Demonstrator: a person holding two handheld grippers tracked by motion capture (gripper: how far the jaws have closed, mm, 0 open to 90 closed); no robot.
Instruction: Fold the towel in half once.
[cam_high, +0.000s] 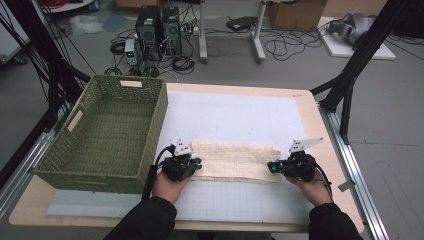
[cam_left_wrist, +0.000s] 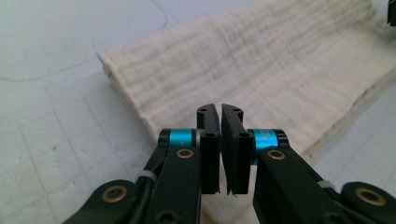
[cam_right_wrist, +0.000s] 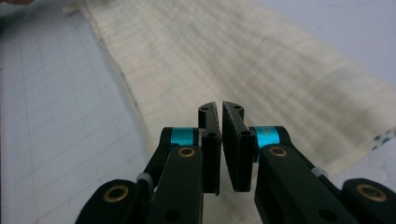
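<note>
Cream ribbed cloth (cam_high: 236, 161), folded into a flat strip

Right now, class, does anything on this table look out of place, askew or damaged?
Nothing stands out. The folded cream cloth lies flat on the white mat, its edges roughly even. The green basket stands upright at the left. The left tool and right tool sit at the cloth's two ends.

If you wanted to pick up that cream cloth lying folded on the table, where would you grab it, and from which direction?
Probably at its two short ends. The cloth lies flat as a long folded strip, so each gripper could come in from its own side, low along the mat: the left gripper at the left end, the right gripper at the right. Pinching the layered edges together should keep the fold intact.
</note>
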